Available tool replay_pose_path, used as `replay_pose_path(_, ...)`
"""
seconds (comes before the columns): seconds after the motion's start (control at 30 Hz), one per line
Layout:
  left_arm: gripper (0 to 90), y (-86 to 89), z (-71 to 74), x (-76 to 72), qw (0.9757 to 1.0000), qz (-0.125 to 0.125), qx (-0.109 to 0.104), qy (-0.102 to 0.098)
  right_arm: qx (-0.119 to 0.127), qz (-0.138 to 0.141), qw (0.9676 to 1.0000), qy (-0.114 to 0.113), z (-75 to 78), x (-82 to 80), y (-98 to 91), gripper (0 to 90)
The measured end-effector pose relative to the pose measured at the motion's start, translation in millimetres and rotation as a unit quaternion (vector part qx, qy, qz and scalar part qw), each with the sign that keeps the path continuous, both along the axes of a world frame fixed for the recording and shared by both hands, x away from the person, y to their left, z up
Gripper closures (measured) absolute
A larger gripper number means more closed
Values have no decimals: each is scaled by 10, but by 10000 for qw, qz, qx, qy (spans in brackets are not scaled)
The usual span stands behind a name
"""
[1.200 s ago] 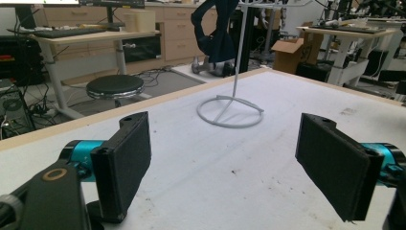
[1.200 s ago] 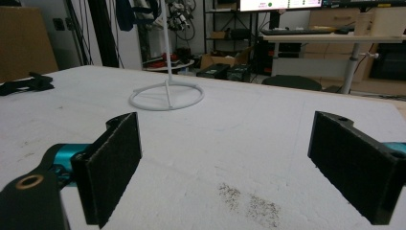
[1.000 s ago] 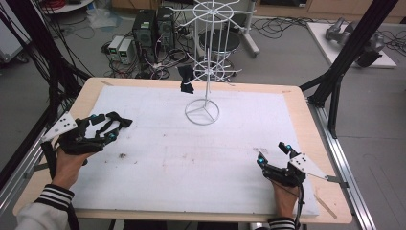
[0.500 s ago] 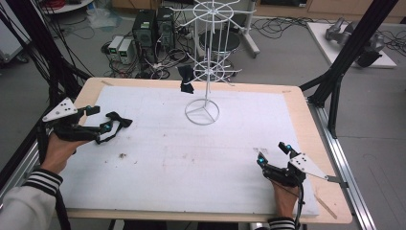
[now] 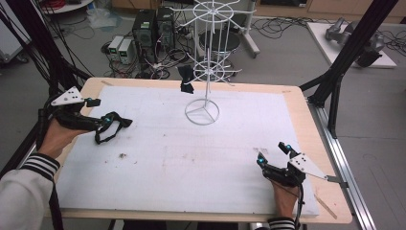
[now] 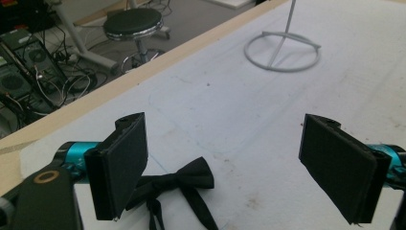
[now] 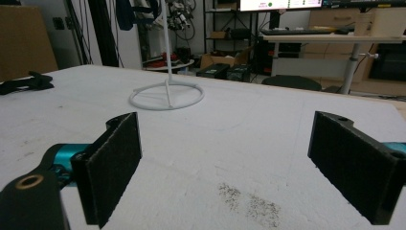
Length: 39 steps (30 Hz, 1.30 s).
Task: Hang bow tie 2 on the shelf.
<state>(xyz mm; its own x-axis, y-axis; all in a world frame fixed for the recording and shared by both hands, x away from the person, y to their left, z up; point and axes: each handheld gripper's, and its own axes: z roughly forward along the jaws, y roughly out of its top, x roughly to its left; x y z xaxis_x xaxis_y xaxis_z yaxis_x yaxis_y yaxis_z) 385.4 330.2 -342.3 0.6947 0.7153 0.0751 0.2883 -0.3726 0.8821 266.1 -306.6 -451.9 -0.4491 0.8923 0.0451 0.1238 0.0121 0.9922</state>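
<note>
A black bow tie (image 5: 115,126) (image 6: 178,183) lies on the white mat near the table's left edge. My left gripper (image 5: 102,112) (image 6: 222,163) hovers just over it, open; the tie sits below its left jaw and not between the pads. A white wire rack (image 5: 207,72) stands at the back middle on a ring base (image 6: 282,50) (image 7: 166,98). A second black bow tie (image 5: 186,79) hangs from the rack's left side. My right gripper (image 5: 273,154) (image 7: 225,163) rests open near the front right corner, with nothing between its pads.
The white mat (image 5: 191,158) covers most of a wooden table (image 5: 306,124). Small dark smudges (image 5: 122,155) (image 7: 249,201) mark the mat. Black frame posts (image 5: 335,81) stand at both sides. Computers and cables (image 5: 148,33) sit on the floor behind.
My left gripper has lifted off the mat and drawn back toward the left edge, while the bow tie stays on the mat. The right gripper has not moved.
</note>
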Motion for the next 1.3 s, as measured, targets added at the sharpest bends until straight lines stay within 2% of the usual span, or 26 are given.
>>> replay_pose_path(0.17,171,7,11,67,9998,65,159,50,-8,-8,10000,-5,-1,0,0,106)
replay_pose_path(0.43,169,-2,27,230,9982,-12,541,249,-9,-11,10000,-4,0,0,1,106)
replay_pose_path(0.53,169,-8,19,290,9978,-39,569,347,-3,-6,10000,1,0,0,-1,106)
replay_pose_path(0.73,169,-34,1,400,9956,-93,794,492,-10,-13,10000,-17,0,5,-2,106)
replay_pose_path(0.77,169,-38,-15,421,9961,-86,722,506,-6,-14,10000,-12,0,5,-1,106)
replay_pose_path(0.8,169,-37,-30,441,9957,-96,740,549,-21,-18,10000,-13,0,6,-1,106)
replay_pose_path(0.9,169,-47,-61,501,9928,-86,967,706,-21,-3,10000,-9,0,6,5,106)
replay_pose_path(1.1,169,-50,-34,616,9902,-101,1143,800,-61,-14,10000,-13,1,10,8,106)
replay_pose_path(1.13,169,-49,-36,626,9907,-93,1116,778,-62,-15,10000,-13,1,10,8,106)
replay_pose_path(1.17,170,-47,-37,644,9899,-92,1143,837,-66,-15,10000,-13,1,11,8,106)
replay_pose_path(1.23,170,-58,-45,677,9866,-61,1337,930,-71,-19,10000,-6,2,11,7,106)
replay_pose_path(1.3,170,-70,-50,699,9850,-49,1390,1024,-61,-13,10000,19,1,8,9,106)
